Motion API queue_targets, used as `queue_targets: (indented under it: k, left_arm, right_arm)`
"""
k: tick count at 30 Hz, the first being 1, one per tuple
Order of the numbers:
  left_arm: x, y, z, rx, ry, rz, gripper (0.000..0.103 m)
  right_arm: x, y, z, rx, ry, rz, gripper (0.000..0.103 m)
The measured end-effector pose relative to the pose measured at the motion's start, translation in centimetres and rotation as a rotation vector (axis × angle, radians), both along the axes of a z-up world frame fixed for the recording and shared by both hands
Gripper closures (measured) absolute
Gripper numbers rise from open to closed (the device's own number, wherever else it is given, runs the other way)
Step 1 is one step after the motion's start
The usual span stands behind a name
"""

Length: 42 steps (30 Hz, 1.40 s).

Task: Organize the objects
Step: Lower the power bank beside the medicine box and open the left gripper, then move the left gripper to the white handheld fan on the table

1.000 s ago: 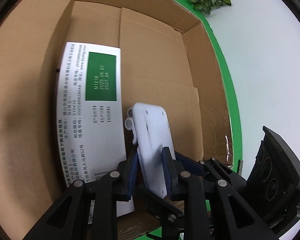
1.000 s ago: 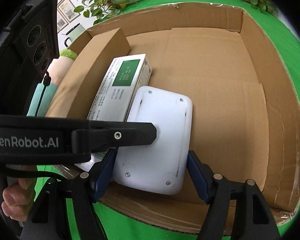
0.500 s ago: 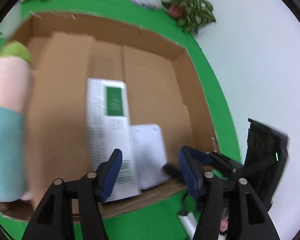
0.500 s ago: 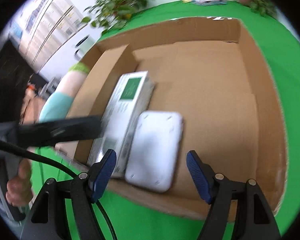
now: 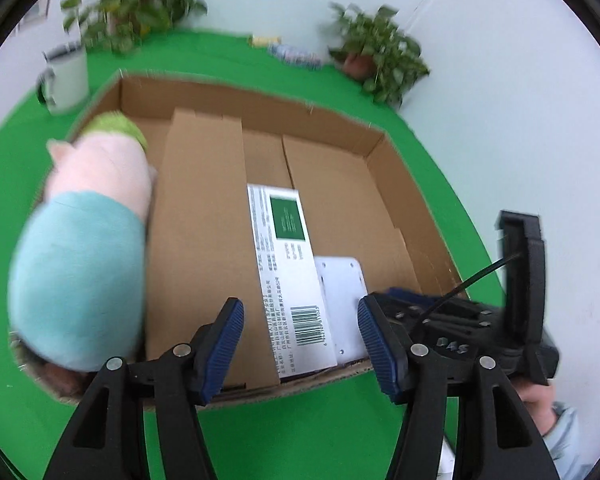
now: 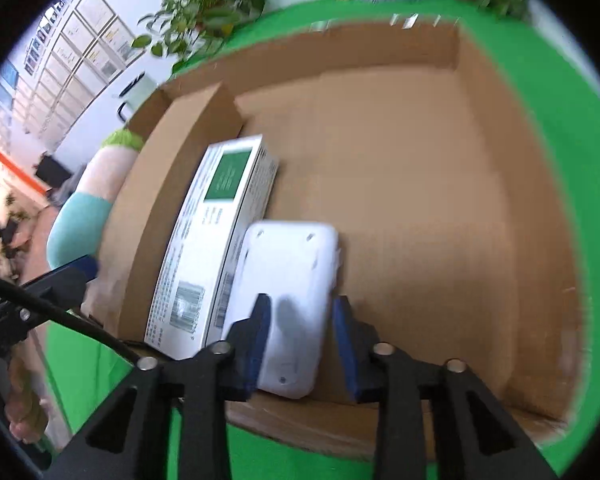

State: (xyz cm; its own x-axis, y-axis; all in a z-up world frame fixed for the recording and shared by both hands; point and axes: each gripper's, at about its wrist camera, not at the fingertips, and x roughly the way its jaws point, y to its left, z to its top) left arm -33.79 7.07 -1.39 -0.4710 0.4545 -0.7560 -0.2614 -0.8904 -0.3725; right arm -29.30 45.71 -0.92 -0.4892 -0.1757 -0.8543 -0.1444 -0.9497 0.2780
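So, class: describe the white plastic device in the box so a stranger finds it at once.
Look inside the open cardboard box on the green cloth. At its near edge, right of the printed carton, lies the white device, smooth, rounded and unprinted.

Two potted plants (image 5: 380, 52) and a white mug (image 5: 66, 78) stand on the green cloth (image 5: 300, 432).

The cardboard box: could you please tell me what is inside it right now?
Inside the cardboard box lie a white printed carton and, beside it, a white plastic device. Whatever sits beneath them is covered. A plush toy leans at its left edge.
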Motion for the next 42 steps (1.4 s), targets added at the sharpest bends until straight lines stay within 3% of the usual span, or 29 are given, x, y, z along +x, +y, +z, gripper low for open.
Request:
queue_targets:
  k: [1,2,3,5,7,8,12,16,24,25,27,29,30,32,33,35,36,38,42]
  left_arm:
    - [1.4,0.0,1.1,-0.076,0.071,0.033,0.039]
    - [2.5,0.2,1.9,-0.149,0.137,0.072,0.035]
    - [3.9,0.5,2.7,-0.220,0.217,0.115,0.031]
    - [7.6,0.8,4.3,-0.334,0.407,0.191,0.003]
    - [11.2,0.9,5.4,-0.390,0.535,0.251,0.001]
    - [12.5,0.9,5.6,-0.391,0.557,0.257,0.001]
    - [16.4,0.2,5.7,-0.329,0.556,0.280,0.001]
    - [20.0,-0.4,5.4,-0.264,0.527,0.302,0.001]
    - [25.0,1.7,3.6,-0.251,0.521,0.262,0.005]
    - [25.1,2.0,3.5,-0.254,0.523,0.258,0.008]
    - [25.7,2.4,3.2,-0.244,0.522,0.244,0.027]
    - [26.1,2.7,2.5,-0.197,0.488,0.200,0.088]
    - [26.1,2.9,2.1,-0.187,0.469,0.181,0.096]
    - [27.0,3.3,1.5,-0.190,0.482,0.185,0.097]
    - [27.2,3.5,1.3,-0.195,0.496,0.196,0.095]
    - [27.8,4.0,1.2,-0.245,0.523,0.221,0.056]
    - [28.2,4.3,1.2,-0.263,0.533,0.228,0.008]
    - [28.8,4.1,1.3,-0.226,0.562,0.235,0.001]
    - [28.5,3.7,0.8,-0.198,0.515,0.200,0.001]
  right_arm:
    - [0.8,-0.2,1.0,0.037,0.041,-0.015,0.031]
    - [2.1,-0.6,2.4,0.084,0.111,-0.031,0.022]
    - [3.6,-1.1,3.7,0.124,0.181,-0.043,0.018]
    - [6.9,-2.5,5.7,0.178,0.286,-0.048,0.017]
    - [9.7,-4.1,6.7,0.189,0.361,-0.046,0.012]
    - [11.5,-5.2,7.0,0.209,0.396,-0.046,0.012]
    - [15.8,-8.1,6.8,0.324,0.419,-0.083,0.012]
    - [17.5,-9.8,5.9,0.331,0.398,-0.104,0.012]
    - [20.9,-11.3,3.8,0.365,0.402,-0.084,0.012]
    - [21.5,-11.3,3.8,0.368,0.410,-0.090,0.012]
    - [22.7,-11.2,3.7,0.373,0.434,-0.090,0.013]
    - [23.6,-11.0,3.5,0.374,0.445,-0.086,0.029]
    - [23.9,-10.9,3.3,0.375,0.447,-0.081,0.047]
    - [24.4,-10.6,2.9,0.380,0.431,-0.085,0.052]
    - [24.6,-10.6,2.8,0.371,0.432,-0.087,0.052]
    - [25.1,-10.5,2.5,0.358,0.438,-0.095,0.032]
    - [25.1,-10.5,2.4,0.357,0.431,-0.094,0.013]
    - [25.2,-10.4,2.0,0.348,0.424,-0.079,0.011]
    - [25.3,-10.6,1.1,0.343,0.381,-0.053,0.011]
